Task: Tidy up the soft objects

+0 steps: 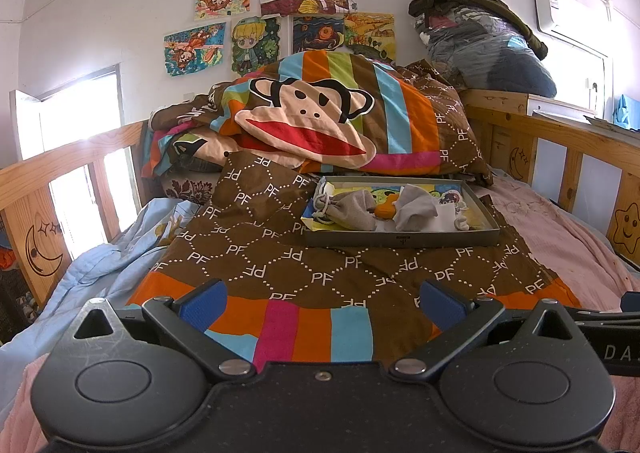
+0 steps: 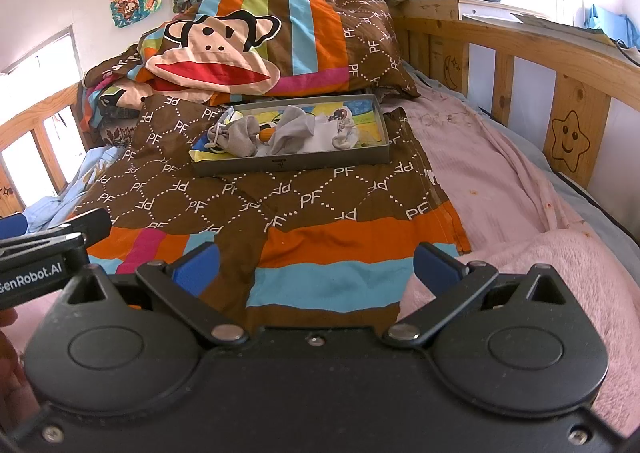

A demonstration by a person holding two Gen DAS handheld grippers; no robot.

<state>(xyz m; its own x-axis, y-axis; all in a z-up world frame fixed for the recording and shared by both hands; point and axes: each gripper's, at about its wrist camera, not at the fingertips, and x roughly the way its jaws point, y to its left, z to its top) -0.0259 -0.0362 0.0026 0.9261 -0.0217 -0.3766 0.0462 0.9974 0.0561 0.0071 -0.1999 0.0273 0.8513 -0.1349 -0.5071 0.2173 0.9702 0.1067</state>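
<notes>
L gripper point(image 1: 324, 299) and R gripper point(image 2: 316, 259): blue-padded jaws spread wide, nothing held, both hovering over the brown "PF"-print quilt point(image 1: 360, 273) w/ striped edge. Shallow grey rectangular tray point(image 2: 296, 163) rests on quilt ahead, well apart from both. Inside tray: grey drawstring fabric pouch point(image 2: 240, 135), crumpled grey cloth point(image 2: 290, 135), white sock point(image 2: 344, 133).
</notes>
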